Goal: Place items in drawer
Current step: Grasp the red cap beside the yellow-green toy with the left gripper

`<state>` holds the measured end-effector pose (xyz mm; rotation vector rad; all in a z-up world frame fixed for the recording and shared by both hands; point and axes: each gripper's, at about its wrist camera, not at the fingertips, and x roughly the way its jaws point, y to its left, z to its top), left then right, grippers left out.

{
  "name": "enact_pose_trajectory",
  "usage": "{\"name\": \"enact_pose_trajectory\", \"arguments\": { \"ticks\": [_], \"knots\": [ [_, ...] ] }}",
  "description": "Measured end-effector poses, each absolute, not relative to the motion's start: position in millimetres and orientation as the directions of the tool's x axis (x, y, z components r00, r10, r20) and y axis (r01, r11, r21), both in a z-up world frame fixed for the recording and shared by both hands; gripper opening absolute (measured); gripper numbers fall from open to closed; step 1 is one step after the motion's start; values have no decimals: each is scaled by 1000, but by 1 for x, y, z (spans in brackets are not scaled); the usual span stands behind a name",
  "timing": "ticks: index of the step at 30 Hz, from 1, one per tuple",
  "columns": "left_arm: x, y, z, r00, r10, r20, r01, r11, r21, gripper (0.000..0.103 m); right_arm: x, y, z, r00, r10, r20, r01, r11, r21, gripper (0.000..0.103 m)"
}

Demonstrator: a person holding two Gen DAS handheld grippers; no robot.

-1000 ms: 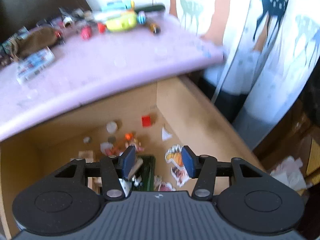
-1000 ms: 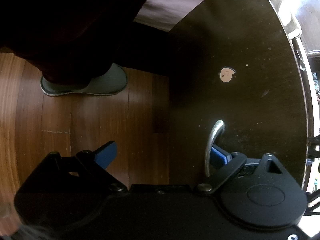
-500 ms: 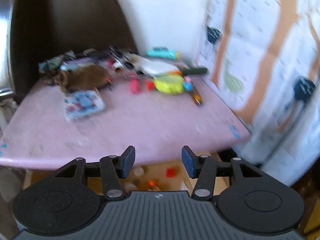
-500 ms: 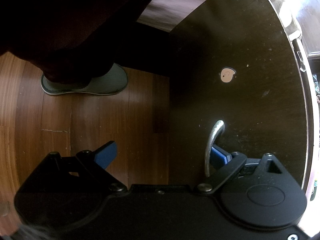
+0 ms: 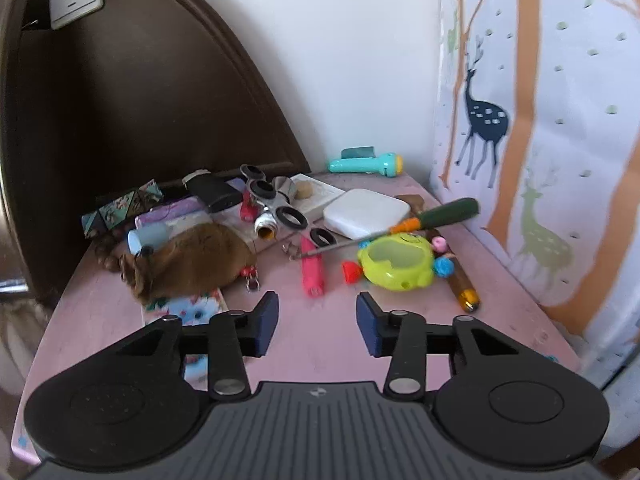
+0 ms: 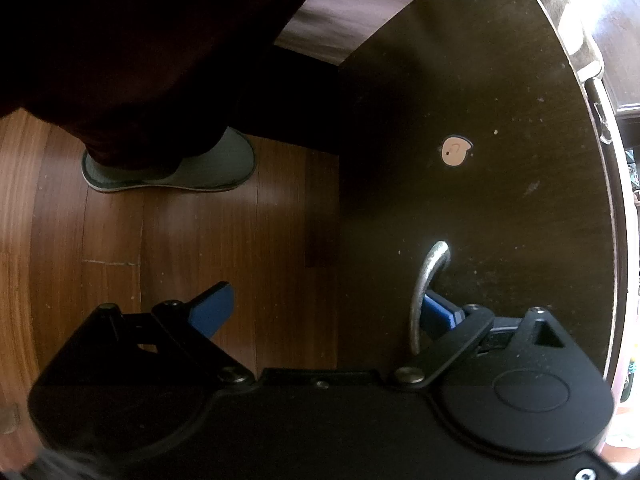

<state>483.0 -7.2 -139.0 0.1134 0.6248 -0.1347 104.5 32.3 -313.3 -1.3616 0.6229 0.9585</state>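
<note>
My left gripper (image 5: 317,322) is open and empty above the pink tabletop (image 5: 100,316). Ahead of it lie a pink tube (image 5: 313,272), a yellow-green toy (image 5: 396,262), a brown pouch (image 5: 192,262), a green-handled screwdriver (image 5: 424,220), a white case (image 5: 366,212) and a teal flashlight (image 5: 366,163). My right gripper (image 6: 324,308) is open, with its right finger hooked behind the metal handle (image 6: 426,280) of the dark drawer front (image 6: 500,180). The drawer's inside is out of view.
A dark headboard (image 5: 120,120) stands behind the table on the left and a deer-print curtain (image 5: 540,120) hangs on the right. In the right wrist view a person's slippered foot (image 6: 172,168) stands on the wooden floor (image 6: 160,260).
My left gripper has risen from over the open drawer to face the tabletop items. The right gripper has stayed on the drawer handle.
</note>
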Motion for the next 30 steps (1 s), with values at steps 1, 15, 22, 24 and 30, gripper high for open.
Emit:
{"name": "enact_pose_trajectory", "arguments": {
  "ticks": [1, 15, 22, 24, 30],
  "knots": [
    [488, -9, -140, 802, -93, -591, 166, 983, 71, 40, 104, 32, -313, 502, 204, -841, -851, -58, -522, 98],
    [541, -37, -165, 771, -107, -628, 319, 919, 234, 33, 105, 32, -315, 500, 214, -839, -849, -67, -523, 99],
    [550, -42, -168, 759, -128, -639, 418, 848, 326, 33, 105, 32, -315, 500, 218, -838, -848, -71, -525, 100],
    [552, -47, -167, 746, -143, -650, 485, 786, 383, 33, 105, 32, -315, 500, 219, -838, -848, -72, -525, 100],
    [564, -54, -162, 681, -190, -708, 649, 603, 463, 33, 104, 31, -316, 500, 223, -837, -847, -76, -526, 100]
  ]
}}
